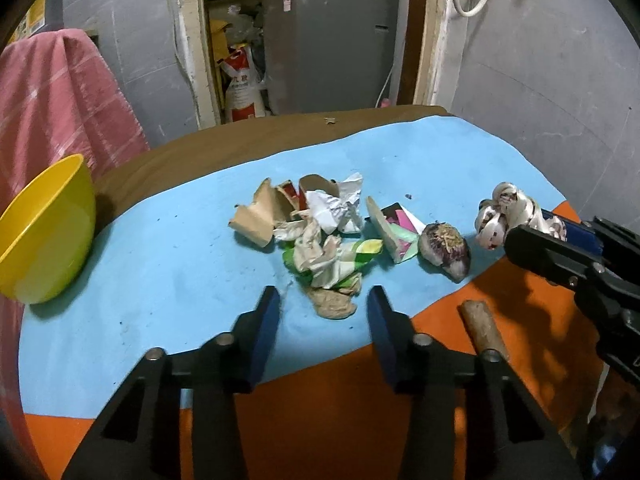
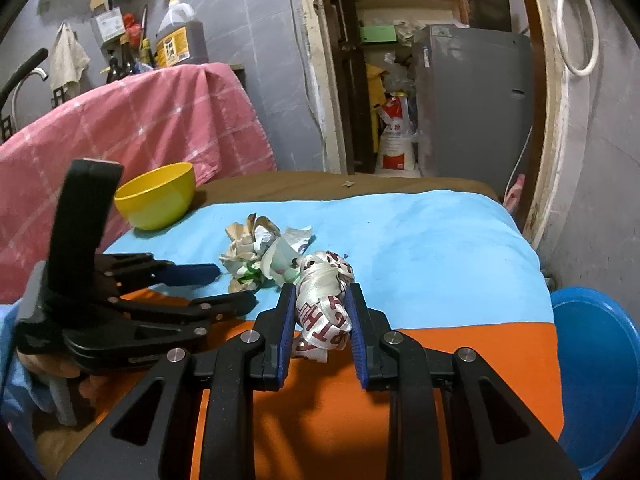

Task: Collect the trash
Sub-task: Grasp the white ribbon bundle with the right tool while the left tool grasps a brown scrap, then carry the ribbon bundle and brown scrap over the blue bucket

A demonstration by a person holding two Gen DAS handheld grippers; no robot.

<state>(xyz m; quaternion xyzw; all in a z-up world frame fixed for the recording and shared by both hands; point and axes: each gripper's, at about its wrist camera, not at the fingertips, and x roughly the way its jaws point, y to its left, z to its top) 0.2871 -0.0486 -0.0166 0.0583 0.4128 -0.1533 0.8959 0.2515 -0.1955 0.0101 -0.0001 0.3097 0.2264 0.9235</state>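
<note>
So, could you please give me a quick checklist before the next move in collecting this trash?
1. Right gripper shut on the knotted white printed ribbon: ok.
2. Left gripper gripping trash: not ok, pads apart around the crumpled beige paper scrap.
3. Yellow plastic bowl within view, empty: ok.
4. Pile of crumpled paper wrappers on the blue mat uncollected: not ok.
5. Ribbon lifted off the table: cannot tell.

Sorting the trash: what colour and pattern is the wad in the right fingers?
White wad with dark red lettering, clearest in the right wrist view.
</note>
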